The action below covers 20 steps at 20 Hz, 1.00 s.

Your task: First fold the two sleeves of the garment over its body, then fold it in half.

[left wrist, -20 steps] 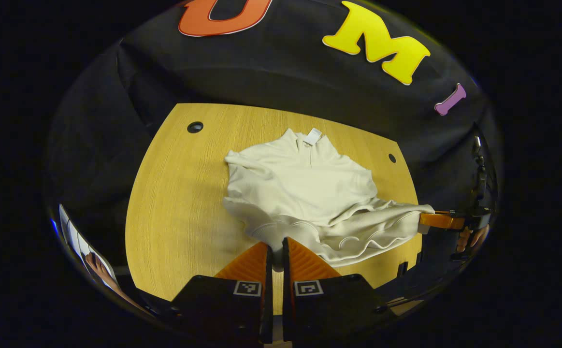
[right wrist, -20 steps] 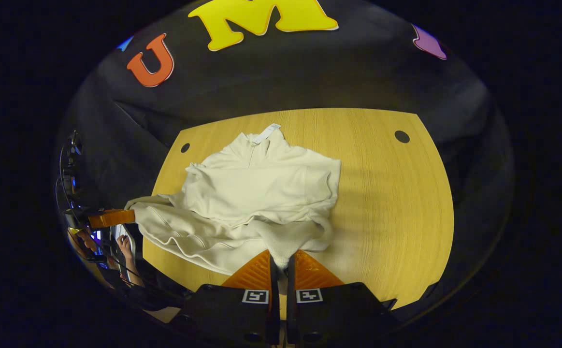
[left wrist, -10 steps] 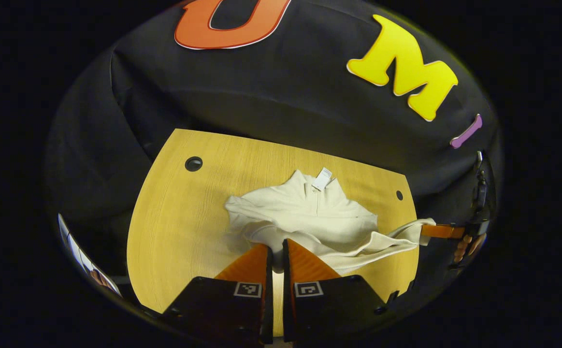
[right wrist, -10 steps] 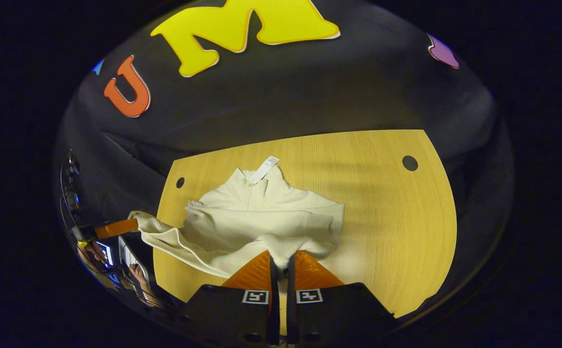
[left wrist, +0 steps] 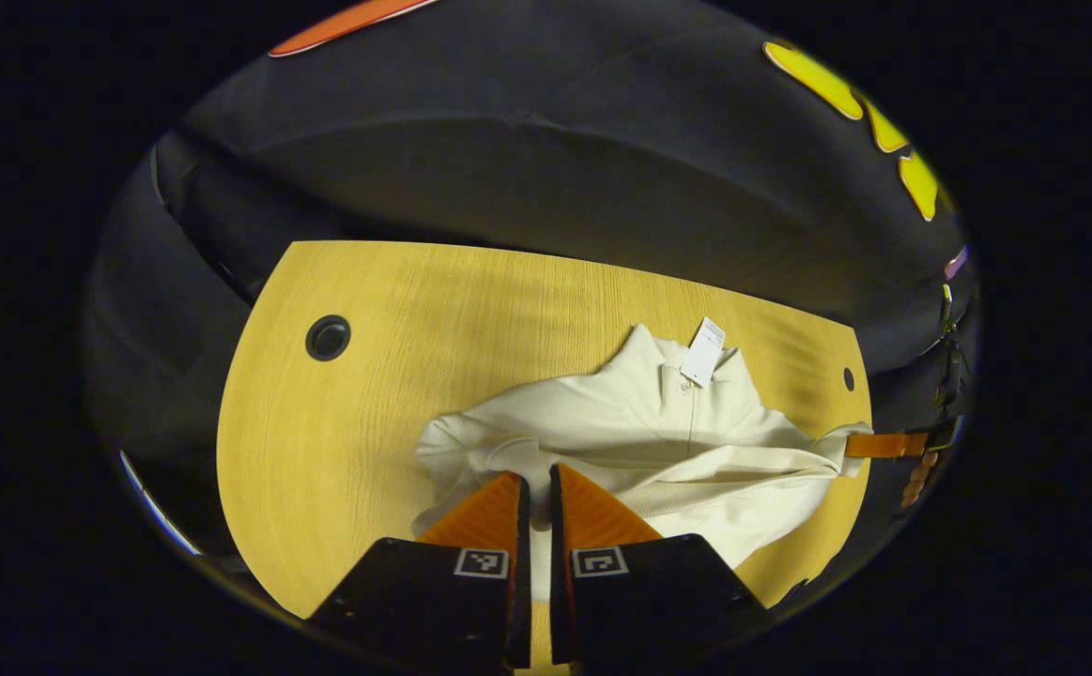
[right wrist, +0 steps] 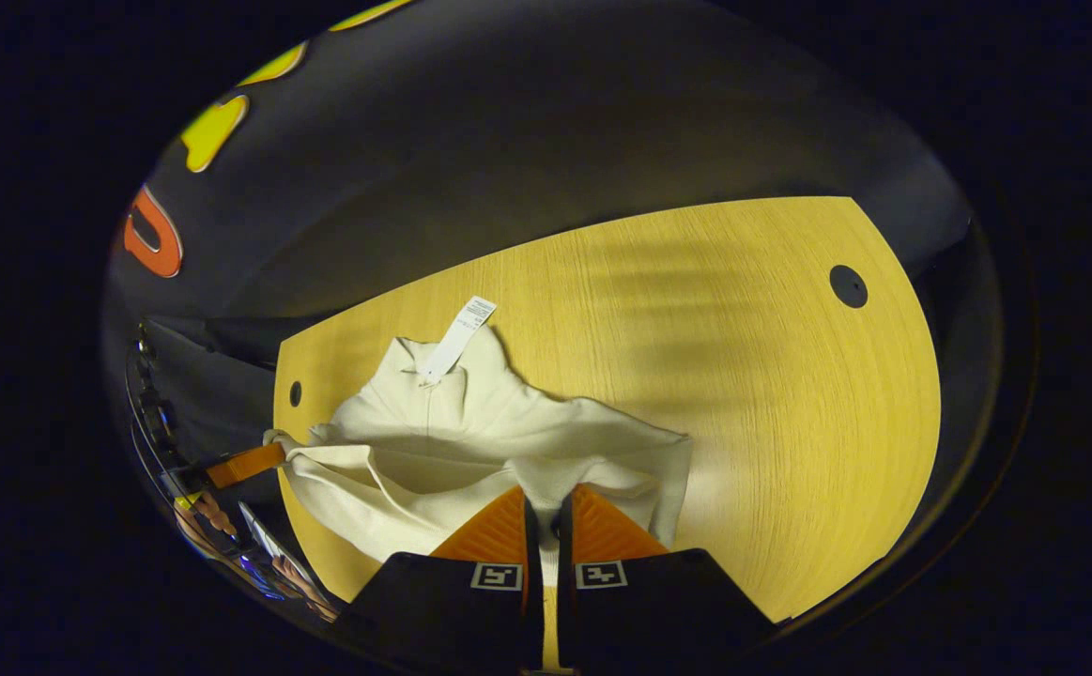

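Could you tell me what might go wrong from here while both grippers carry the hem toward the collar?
The left gripper and right gripper pinch only thin edges of the garment, so cloth might slip free. The hem sags between them and may land creased. The collar tag could end up folded under.

Pale yellow wood-grain table (left wrist: 367, 441) with a rounded edge, under warm light. Two round dark cable holes through its top: one near the far left corner (left wrist: 328, 338), another near the far right corner (right wrist: 848, 285). Black cloth wall (left wrist: 508, 169) draped behind, creased and hanging below the table's far edge.
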Available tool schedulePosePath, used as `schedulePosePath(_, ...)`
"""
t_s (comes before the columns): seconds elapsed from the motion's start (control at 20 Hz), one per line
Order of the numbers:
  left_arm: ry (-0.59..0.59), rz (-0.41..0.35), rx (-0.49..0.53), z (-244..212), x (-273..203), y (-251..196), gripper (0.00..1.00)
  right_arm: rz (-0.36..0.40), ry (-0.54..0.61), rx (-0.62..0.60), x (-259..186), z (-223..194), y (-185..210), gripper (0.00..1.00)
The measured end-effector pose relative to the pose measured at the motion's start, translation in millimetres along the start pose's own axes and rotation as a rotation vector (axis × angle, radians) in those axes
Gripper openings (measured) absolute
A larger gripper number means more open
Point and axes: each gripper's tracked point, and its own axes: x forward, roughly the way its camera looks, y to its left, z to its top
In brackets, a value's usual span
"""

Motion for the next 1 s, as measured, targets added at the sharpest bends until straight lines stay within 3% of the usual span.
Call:
schedulePosePath(0.25, -0.029, -0.012, 0.072, 25.7, 34.2, -25.5, 0.12, -0.035, -0.009, 0.073, 24.6, -9.0, -5.1, 0.06)
schedulePosePath(0.35, -0.036, -0.022, 0.076, 25.3, 45.2, -29.7, 0.19, -0.047, -0.040, 0.097, 19.3, -8.2, -9.5, 0.16)
schedulePosePath(0.4, -0.041, -0.029, 0.072, 25.9, 49.0, -28.9, 0.28, -0.045, -0.060, 0.101, 16.0, -5.3, -11.3, 0.21)
schedulePosePath(0.45, -0.042, -0.036, 0.071, 25.6, 48.9, -31.2, 0.35, -0.037, -0.082, 0.104, 13.7, -3.0, -11.3, 0.18)
schedulePosePath(0.5, -0.041, -0.033, 0.071, 25.8, 47.8, -30.0, 0.54, -0.038, -0.100, 0.094, 9.3, -0.9, -11.3, 0.23)
schedulePosePath(0.55, -0.035, -0.025, 0.076, 24.8, 46.6, -29.4, 0.60, -0.034, -0.116, 0.084, 4.8, 2.3, -9.0, 0.35)
schedulePosePath(0.65, -0.055, -0.007, 0.081, 29.9, 41.6, -27.9, 0.69, -0.046, -0.142, 0.064, -1.8, 9.3, -6.6, 0.73)
schedulePosePath(0.7, -0.068, -0.012, 0.081, 31.5, 39.3, -29.7, 0.75, -0.038, -0.156, 0.056, -5.9, 11.4, -2.4, 0.84)
schedulePosePath(0.9, -0.104, 0.011, 0.080, 36.2, 13.7, -25.9, 0.96, -0.037, -0.200, 0.029, -29.8, 15.8, 5.5, 0.84)
schedulePosePath(0.95, -0.117, 0.008, 0.075, 37.0, 4.2, -26.7, 0.96, -0.035, -0.213, 0.022, -39.2, 15.8, 8.7, 0.91)
schedulePosePath(1.0, -0.130, 0.004, 0.072, 36.4, -8.6, -28.1, 0.96, -0.042, -0.229, 0.017, -49.9, 15.0, 10.1, 0.91)
